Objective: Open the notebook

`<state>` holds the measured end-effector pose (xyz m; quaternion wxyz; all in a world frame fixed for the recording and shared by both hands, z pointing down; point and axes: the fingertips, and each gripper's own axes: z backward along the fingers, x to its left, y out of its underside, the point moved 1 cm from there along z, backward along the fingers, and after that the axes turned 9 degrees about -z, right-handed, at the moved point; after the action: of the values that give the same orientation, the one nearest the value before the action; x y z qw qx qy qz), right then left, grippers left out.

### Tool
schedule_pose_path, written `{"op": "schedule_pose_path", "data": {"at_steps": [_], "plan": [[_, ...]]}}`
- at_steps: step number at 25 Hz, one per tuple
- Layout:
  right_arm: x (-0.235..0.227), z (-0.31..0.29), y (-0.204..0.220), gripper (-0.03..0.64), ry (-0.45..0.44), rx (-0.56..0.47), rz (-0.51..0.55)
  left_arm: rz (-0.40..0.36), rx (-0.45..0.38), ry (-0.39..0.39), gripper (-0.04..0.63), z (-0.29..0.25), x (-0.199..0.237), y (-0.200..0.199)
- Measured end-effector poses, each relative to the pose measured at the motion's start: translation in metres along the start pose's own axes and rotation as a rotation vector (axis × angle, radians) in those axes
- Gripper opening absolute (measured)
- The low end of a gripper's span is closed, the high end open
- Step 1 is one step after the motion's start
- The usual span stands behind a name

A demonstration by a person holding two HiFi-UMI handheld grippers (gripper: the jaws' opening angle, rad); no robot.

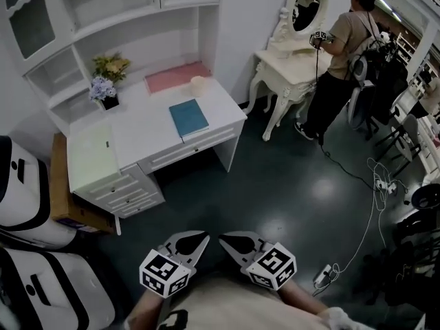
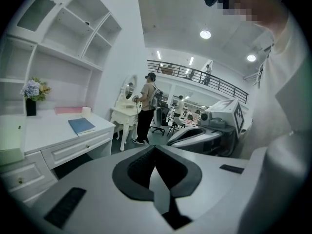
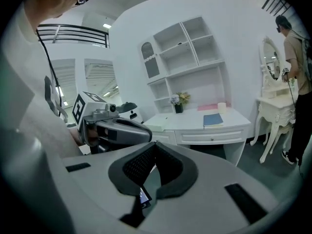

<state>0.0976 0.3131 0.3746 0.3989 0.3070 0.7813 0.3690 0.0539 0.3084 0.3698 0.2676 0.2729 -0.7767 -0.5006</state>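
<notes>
While both grippers are held low in front of the person, above the dark floor (image 1: pixel 275 184), the blue notebook (image 1: pixel 188 117) lies closed and flat on the white table (image 1: pixel 137 133), well apart from them. It sits near the front edge of the table, toward its right end, above a drawer. Neither gripper touches it.

The left gripper (image 1: pixel 198 245) has its jaws pressed together at the tips, and nothing is between them. The right gripper (image 1: pixel 232 245) is just beside it, also with the jaws closed tip to tip and holding nothing. The two grippers point toward the table, side by side.

At the back of the table a pink flat thing (image 1: pixel 177 78) lies by the wall, and a small dark vase with flowers (image 1: pixel 106 81) stands to the left of it, under white shelves (image 1: pixel 117 5).

To the right of the table there is a cream dressing table (image 1: pixel 289 64) with an oval mirror, and another person (image 1: pixel 347 40) stands in front of it.
</notes>
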Motion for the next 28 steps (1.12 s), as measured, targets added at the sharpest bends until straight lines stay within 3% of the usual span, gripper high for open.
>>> {"op": "schedule_pose_path", "data": {"at_steps": [16,28], "plan": [[-0.085,0.024,-0.012,0.023,-0.138,0.085,-0.015,0.019,0.029,-0.132,0.014,-0.084,0.005,-0.026],[-0.125,0.027,-0.008,0.023,-0.213,0.114,-0.101,-0.007,0.082,-0.201,0.014,-0.12,0.022,-0.036]]}}
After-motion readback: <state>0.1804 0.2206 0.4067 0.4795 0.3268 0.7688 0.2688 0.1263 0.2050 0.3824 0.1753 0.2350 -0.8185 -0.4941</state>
